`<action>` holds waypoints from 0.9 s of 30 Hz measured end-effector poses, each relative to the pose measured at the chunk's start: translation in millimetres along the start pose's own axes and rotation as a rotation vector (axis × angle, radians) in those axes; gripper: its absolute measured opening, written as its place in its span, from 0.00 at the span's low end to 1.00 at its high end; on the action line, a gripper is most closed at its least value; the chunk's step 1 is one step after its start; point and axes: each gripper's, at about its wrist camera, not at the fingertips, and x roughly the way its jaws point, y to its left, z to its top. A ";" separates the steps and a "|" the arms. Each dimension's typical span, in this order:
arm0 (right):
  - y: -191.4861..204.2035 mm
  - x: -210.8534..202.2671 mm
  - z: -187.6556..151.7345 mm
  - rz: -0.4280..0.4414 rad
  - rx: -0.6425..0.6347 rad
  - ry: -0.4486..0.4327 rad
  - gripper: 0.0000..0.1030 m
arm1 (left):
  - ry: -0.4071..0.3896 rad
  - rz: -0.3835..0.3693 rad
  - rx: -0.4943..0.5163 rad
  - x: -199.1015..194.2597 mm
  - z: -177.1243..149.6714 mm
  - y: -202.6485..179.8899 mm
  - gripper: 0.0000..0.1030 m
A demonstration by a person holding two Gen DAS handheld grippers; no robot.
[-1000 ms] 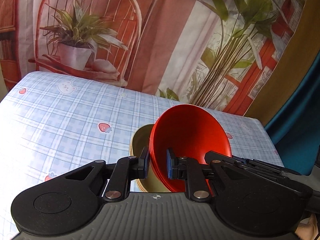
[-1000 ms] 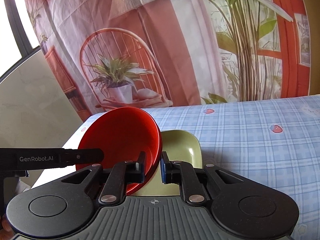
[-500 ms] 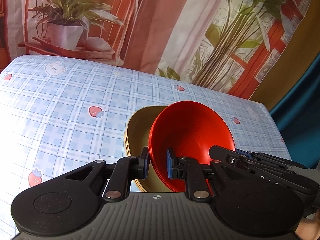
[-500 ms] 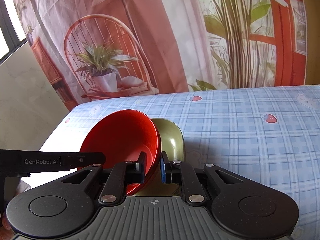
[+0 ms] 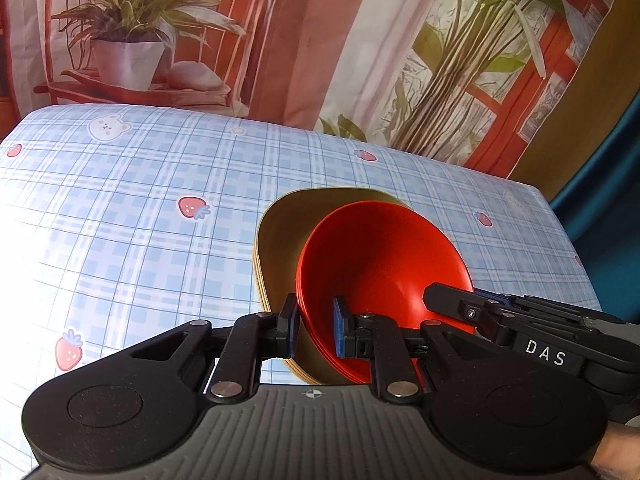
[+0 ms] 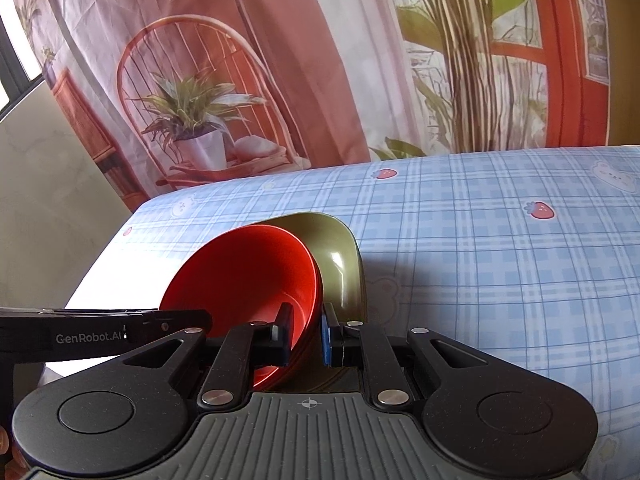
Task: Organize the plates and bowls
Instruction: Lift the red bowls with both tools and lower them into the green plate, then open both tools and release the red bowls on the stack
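A red bowl (image 5: 384,264) sits nested in an olive green plate (image 5: 280,240), both held just above the blue checked tablecloth. My left gripper (image 5: 316,330) is shut on the near rims of the red bowl and the green plate together. My right gripper (image 6: 306,334) is shut on the opposite rims; the red bowl (image 6: 244,276) and green plate (image 6: 340,256) show there too. The stack is tilted. Each gripper shows in the other's view, the right one as a black bar (image 5: 520,328).
The table is covered by a blue checked cloth with strawberries and bears (image 5: 120,208). Its right edge (image 5: 560,232) lies close to the stack. A printed curtain (image 6: 320,60) hangs behind the table's far edge.
Both grippers have carried the bowl and plate downward toward the tablecloth, and the stack has tilted flatter. The grip on the rims has not changed.
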 end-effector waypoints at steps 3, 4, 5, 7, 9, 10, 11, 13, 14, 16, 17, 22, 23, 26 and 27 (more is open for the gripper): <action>0.4 -0.8 0.1 -0.002 0.002 0.000 0.13 | -0.005 0.008 0.014 -0.6 -0.5 -2.1 0.18; 0.9 -1.3 -0.2 -0.002 -0.002 -0.001 0.13 | -0.005 0.010 0.015 -0.4 -0.5 -2.1 0.18; 2.1 -1.4 0.3 -0.005 -0.008 -0.002 0.13 | -0.006 0.011 0.017 -0.3 -0.4 -2.1 0.18; 3.7 -1.3 1.6 -0.009 -0.015 -0.003 0.13 | -0.008 0.016 0.023 -0.1 -0.6 -2.8 0.18; 4.4 -0.9 2.0 -0.014 -0.017 -0.006 0.13 | -0.013 0.023 0.035 0.3 -1.1 -4.6 0.18; 4.8 -0.6 1.9 -0.018 -0.017 -0.009 0.13 | -0.015 0.025 0.043 0.5 -1.4 -5.4 0.18; 4.9 -0.2 1.7 -0.022 -0.019 -0.009 0.13 | -0.017 0.026 0.047 0.8 -1.6 -6.1 0.18; 4.9 -0.3 0.6 -0.024 -0.021 -0.012 0.13 | -0.016 0.022 0.044 1.1 -2.2 -5.3 0.18; 5.3 -0.8 0.0 -0.023 -0.023 -0.015 0.13 | -0.015 0.018 0.039 1.4 -2.4 -4.1 0.18; 6.4 -1.9 -1.5 -0.025 -0.031 -0.017 0.13 | -0.010 0.015 0.031 2.2 -3.4 -3.0 0.18; 6.4 -2.3 -1.3 -0.024 -0.033 -0.019 0.13 | -0.010 0.021 0.033 2.4 -3.4 -3.2 0.18; 12.0 -7.1 -0.5 -0.040 -0.049 -0.036 0.20 | -0.028 0.018 0.027 -2.7 -2.8 -2.9 0.19; 13.0 -8.8 0.1 -0.042 -0.053 -0.042 0.23 | -0.032 0.019 0.026 -4.6 -2.4 -2.9 0.19; 15.5 -14.3 2.5 -0.049 -0.061 -0.056 0.24 | -0.045 0.031 0.031 -10.3 -0.6 -3.6 0.24; 16.1 -16.7 3.2 -0.049 -0.062 -0.064 0.24 | -0.051 0.035 0.034 -12.9 -0.1 -3.9 0.31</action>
